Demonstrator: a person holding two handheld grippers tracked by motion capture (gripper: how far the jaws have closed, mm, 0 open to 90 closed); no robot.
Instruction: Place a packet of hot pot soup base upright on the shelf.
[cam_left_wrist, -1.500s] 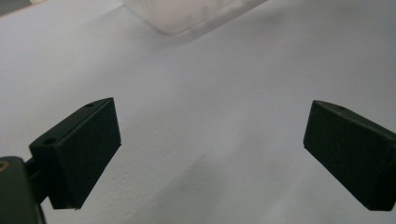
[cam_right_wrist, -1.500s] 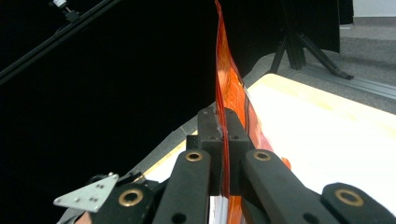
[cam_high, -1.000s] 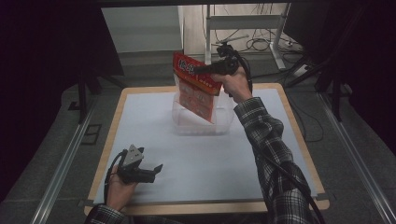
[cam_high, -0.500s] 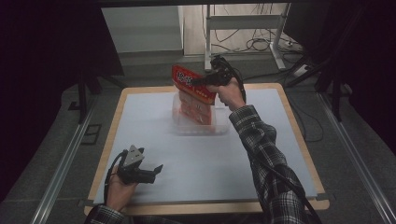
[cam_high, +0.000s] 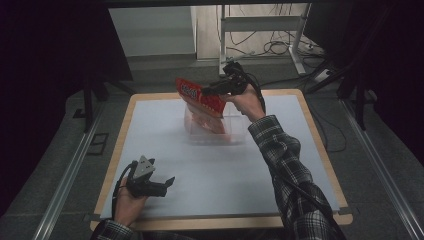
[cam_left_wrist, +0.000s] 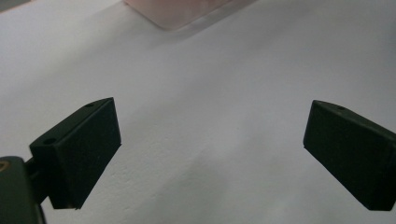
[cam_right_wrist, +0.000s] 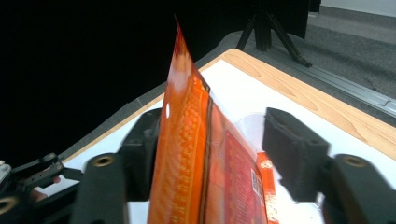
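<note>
Two black rectangular jaws of the left gripper (cam_left_wrist: 212, 154) stand wide apart above the white tabletop (cam_left_wrist: 210, 79); a pinkish translucent container edge (cam_left_wrist: 180, 11) sits beyond.

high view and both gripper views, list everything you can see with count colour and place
packet: 1, red and orange, standing tilted in the clear box, its top between the right gripper's jaws
clear box: 1, see-through, far middle of the mat
mat: 1, pale grey-white, covering the table top
table: 1, light wood rim showing round the mat
metal stand: 1, grey, on the floor beyond the table
cables: several, dark, on the floor behind the stand
left gripper: 1, black, near left on the mat, jaws open with nothing between them
right gripper: 1, black, above the box; jaws have just been opening, packet between them
sleeve: 1, dark plaid, right forearm
</note>
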